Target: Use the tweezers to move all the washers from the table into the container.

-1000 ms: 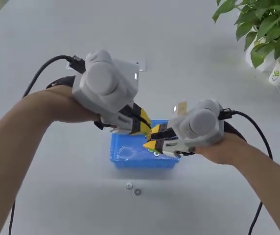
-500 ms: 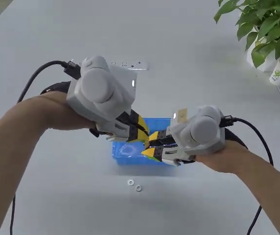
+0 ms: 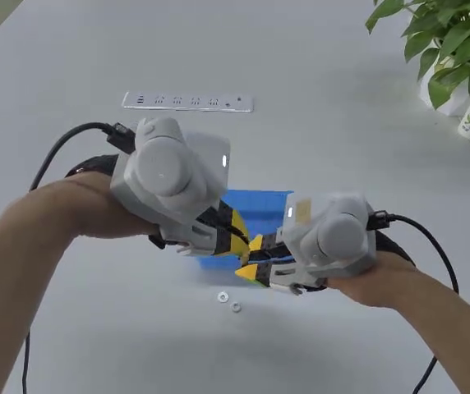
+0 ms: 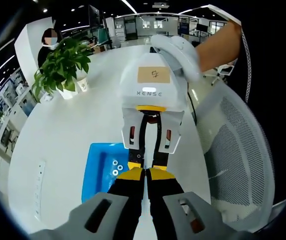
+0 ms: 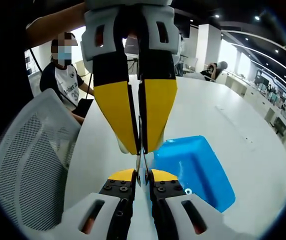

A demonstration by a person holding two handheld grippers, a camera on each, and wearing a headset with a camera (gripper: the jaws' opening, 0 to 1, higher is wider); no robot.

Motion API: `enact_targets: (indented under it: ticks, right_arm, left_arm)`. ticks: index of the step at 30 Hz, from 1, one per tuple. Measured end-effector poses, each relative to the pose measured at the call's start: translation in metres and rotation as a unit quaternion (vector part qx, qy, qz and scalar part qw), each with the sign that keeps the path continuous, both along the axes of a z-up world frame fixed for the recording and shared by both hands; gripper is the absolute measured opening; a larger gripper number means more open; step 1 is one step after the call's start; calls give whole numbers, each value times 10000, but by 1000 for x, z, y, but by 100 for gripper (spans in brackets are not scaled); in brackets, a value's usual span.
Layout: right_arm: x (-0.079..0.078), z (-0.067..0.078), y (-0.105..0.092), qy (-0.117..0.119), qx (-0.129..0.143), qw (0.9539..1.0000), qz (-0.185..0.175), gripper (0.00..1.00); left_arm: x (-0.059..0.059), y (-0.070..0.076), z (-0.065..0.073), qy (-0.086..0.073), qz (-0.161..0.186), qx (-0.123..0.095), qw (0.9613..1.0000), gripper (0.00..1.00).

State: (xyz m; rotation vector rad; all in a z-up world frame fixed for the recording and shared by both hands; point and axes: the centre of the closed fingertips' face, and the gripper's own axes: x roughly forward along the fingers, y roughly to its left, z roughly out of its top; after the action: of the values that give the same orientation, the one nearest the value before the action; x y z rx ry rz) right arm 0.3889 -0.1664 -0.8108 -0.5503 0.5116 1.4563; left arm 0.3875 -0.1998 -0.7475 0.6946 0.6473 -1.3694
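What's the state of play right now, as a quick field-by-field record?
left tool: shut on tweezers, tip to tip with right tool
right tool: shut on the same tweezers
container: blue, beside the tool tips
washers in container: about three visible
washers on table: two, near the container's front edge

Head view: from above and behind, tilted down at table (image 3: 325, 98), near. Left gripper view: looks along own jaws, head-on into right gripper (image 4: 146, 162), tip to tip. Right gripper view: the reverse, facing left gripper (image 5: 139, 147), very near. All three share container (image 3: 260, 201); head and left gripper views share plant (image 3: 447, 49)
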Motion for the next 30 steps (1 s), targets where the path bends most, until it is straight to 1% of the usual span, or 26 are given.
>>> enact_targets:
  ticks: [7, 11, 19, 22, 26, 30]
  right_arm:
    - [-13, -10, 2, 82, 9, 10000, 55, 12]
    - [-18, -15, 4, 120, 18, 9999, 57, 12]
    - [-25, -24, 5, 108, -37, 9999, 103, 12]
    - [-29, -29, 6, 161, -60, 9998, 127, 12]
    - [-31, -33, 7, 191, -72, 9997, 124, 12]
    - [-33, -38, 8, 261, -100, 9995, 147, 13]
  left_arm:
    - [-11, 4, -10, 100, 11, 32, 9999, 6]
    - [-16, 6, -16, 126, 4, 51, 9999, 6]
    - [-23, 9, -26, 179, 50, 15, 9998, 6]
    - [-26, 9, -30, 232, 72, 0, 9997, 6]
    - [-28, 10, -34, 250, 75, -18, 9997, 6]
    - [-31, 10, -39, 324, 79, -34, 9994, 6]
